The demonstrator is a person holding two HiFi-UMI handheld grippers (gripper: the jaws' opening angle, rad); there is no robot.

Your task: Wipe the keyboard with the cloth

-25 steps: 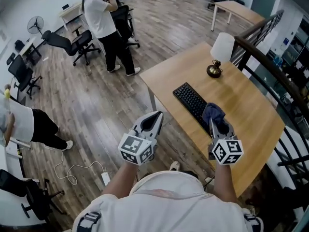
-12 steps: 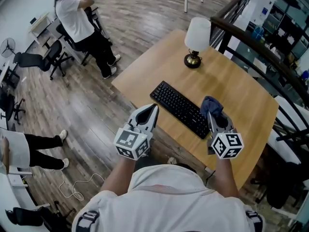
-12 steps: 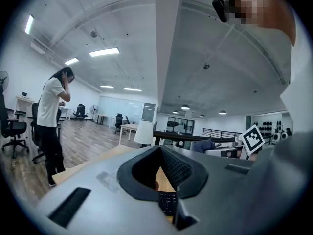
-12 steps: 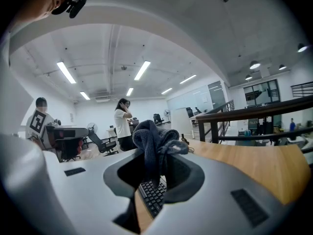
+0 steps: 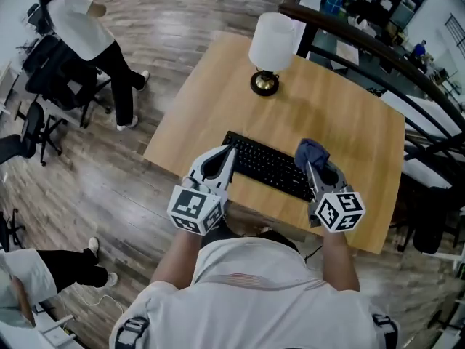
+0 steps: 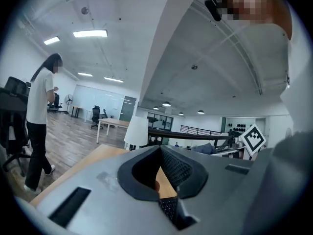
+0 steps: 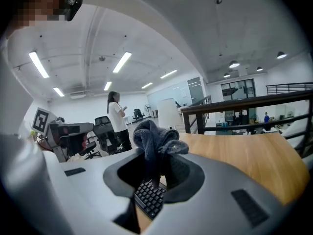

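Observation:
A black keyboard (image 5: 263,166) lies near the front edge of a wooden table (image 5: 363,144). My right gripper (image 5: 314,167) is shut on a dark blue cloth (image 5: 311,151), which bunches out past the jaws above the keyboard's right end. In the right gripper view the cloth (image 7: 154,140) sticks up between the jaws, with keyboard keys (image 7: 148,198) below it. My left gripper (image 5: 227,155) is shut with nothing in it, its tips over the keyboard's left end. In the left gripper view a few keys (image 6: 168,208) show under the left gripper (image 6: 160,150).
A table lamp (image 5: 271,43) with a white shade and brass base stands at the table's back. A dark railing (image 5: 378,46) runs behind and to the right of the table. At the far left, a person (image 5: 83,27) stands beside office chairs (image 5: 29,122) on the wood floor.
The head view has closed in on the table. Both grippers moved forward: the left from over the floor to the keyboard's left end, the right with the cloth along the keyboard's right end.

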